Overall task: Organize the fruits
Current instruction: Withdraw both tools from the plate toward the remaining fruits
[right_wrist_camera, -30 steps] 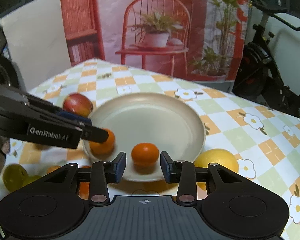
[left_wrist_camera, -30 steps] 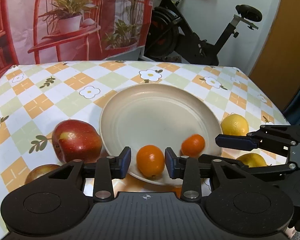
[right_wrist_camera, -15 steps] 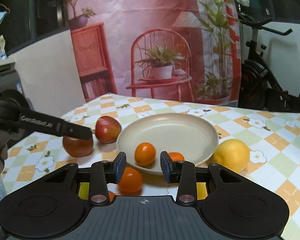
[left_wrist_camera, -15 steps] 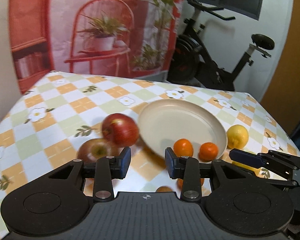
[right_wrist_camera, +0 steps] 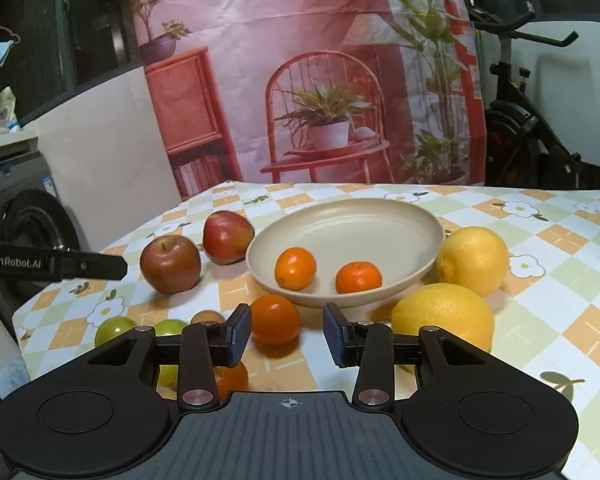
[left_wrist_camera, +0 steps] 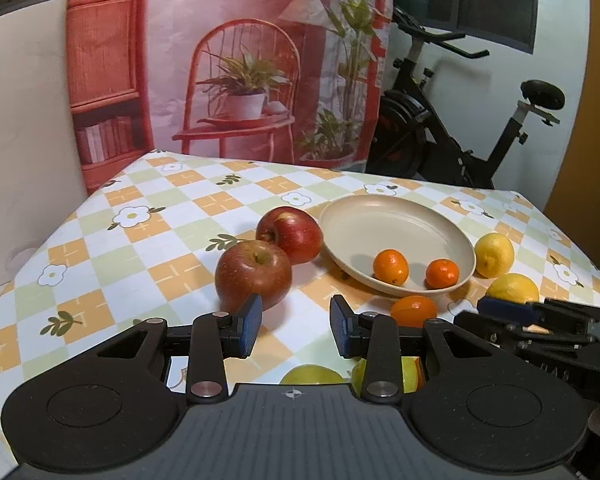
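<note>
Now two round, glossy tangerines (right_wrist_camera: 295,268) lie in the smooth cream plate (right_wrist_camera: 380,216) on the checked, flower-printed counter (right_wrist_camera: 540,320), two waxy red apples (left_wrist_camera: 253,272) just left of it, while both ribbed-pad tongs, left (left_wrist_camera: 294,326) and right (right_wrist_camera: 287,334), stand apart holding nothing, the right opening.

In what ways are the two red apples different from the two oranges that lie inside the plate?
The two red apples are dark red and larger; the two oranges are bright orange and much smaller. The apples rest on the tablecloth left of the plate, touching each other; the oranges lie in the plate, apart. All four are round and ungripped.
</note>
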